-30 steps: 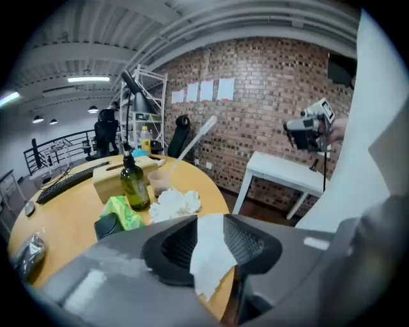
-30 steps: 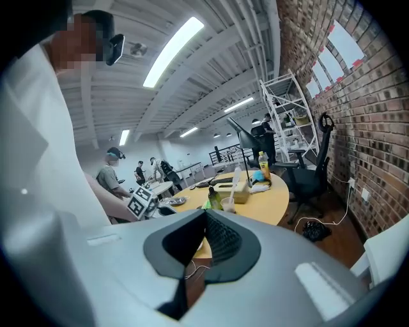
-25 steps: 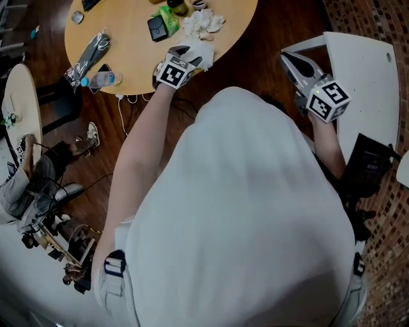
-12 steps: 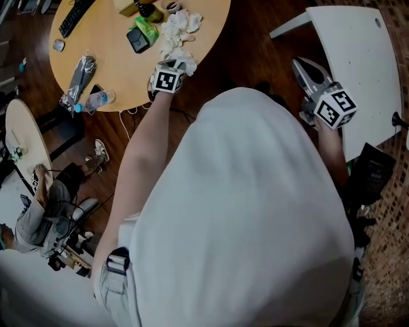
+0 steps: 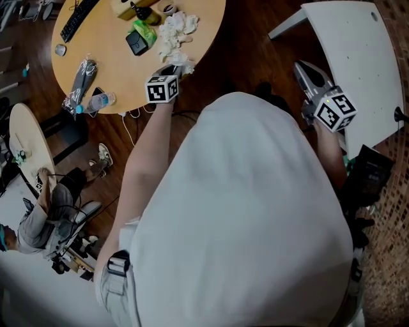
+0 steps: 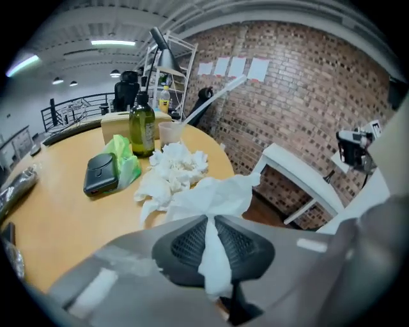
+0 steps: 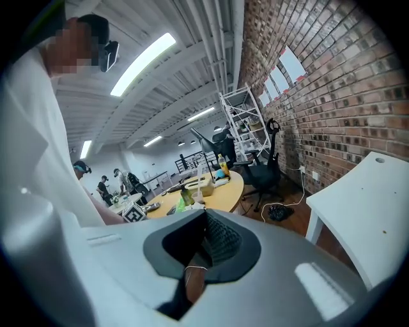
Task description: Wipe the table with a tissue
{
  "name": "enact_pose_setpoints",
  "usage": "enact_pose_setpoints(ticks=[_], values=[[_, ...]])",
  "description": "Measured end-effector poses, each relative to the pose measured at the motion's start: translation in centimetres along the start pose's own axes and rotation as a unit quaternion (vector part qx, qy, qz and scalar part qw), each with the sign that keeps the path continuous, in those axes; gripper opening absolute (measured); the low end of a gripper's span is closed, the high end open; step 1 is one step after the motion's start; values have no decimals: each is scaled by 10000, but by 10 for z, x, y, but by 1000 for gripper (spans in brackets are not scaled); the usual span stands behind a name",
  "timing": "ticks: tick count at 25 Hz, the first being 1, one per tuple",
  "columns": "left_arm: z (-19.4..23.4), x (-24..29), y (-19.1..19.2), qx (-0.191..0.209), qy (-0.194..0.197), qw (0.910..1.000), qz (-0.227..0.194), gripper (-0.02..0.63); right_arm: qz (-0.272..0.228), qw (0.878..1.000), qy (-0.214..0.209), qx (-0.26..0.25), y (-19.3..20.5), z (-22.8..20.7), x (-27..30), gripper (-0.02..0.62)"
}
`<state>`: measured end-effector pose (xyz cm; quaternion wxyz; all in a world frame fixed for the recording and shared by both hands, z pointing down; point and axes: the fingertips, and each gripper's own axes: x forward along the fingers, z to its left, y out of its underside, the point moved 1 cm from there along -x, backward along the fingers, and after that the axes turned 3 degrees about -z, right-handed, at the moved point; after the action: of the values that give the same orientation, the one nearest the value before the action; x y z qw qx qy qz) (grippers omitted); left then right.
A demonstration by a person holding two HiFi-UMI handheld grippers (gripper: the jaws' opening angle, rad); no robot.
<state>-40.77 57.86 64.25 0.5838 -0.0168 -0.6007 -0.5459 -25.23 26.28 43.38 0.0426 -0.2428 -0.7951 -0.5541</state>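
Observation:
A round wooden table [image 5: 115,64] bears a pile of crumpled white tissues [image 5: 174,29] near its right edge. My left gripper [image 5: 171,66] is at that edge, and its jaws are closing with a white tissue [image 5: 181,59] pinched between them. In the left gripper view the tissue [image 6: 214,198] fans out ahead of the left gripper [image 6: 209,239], with the pile [image 6: 176,167] just beyond. My right gripper [image 5: 305,67] hangs off to the right beside a white table [image 5: 358,57]. In its own view the right gripper [image 7: 203,239] is shut with nothing in it.
On the wooden table stand a green bottle [image 6: 142,124], a black device [image 6: 100,172], a green packet [image 6: 128,163], a keyboard [image 5: 77,16] and a water bottle [image 5: 96,101]. A person [image 5: 45,211] sits at the lower left. An office chair [image 7: 265,169] stands past the white table [image 7: 370,204].
The left gripper's jaws have gone from wide apart to pinched on a tissue at the table's edge. The right gripper has shifted a little beside the white table.

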Motion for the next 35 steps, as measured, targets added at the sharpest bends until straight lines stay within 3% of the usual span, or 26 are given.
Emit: enact_pose_setpoints(ticks=[9, 16, 22, 29, 35], values=[[-62, -8, -30, -451, 801, 9934, -679, 40, -195, 9994, 234, 167, 11, -4, -17, 8], [-127, 13, -61, 127, 1429, 9869, -742, 40, -428, 9964, 595, 424, 26, -32, -50, 8], [-191, 43, -93, 745, 1917, 9761, -706, 40, -717, 9915, 916, 584, 31, -71, -84, 8], [-316, 78, -153, 1337, 2579, 9539, -757, 40, -1116, 9807, 1450, 681, 5, -120, -174, 8], [-397, 89, -160, 1706, 3006, 9359, -682, 40, -1465, 9696, 1777, 821, 11, -161, -235, 8]])
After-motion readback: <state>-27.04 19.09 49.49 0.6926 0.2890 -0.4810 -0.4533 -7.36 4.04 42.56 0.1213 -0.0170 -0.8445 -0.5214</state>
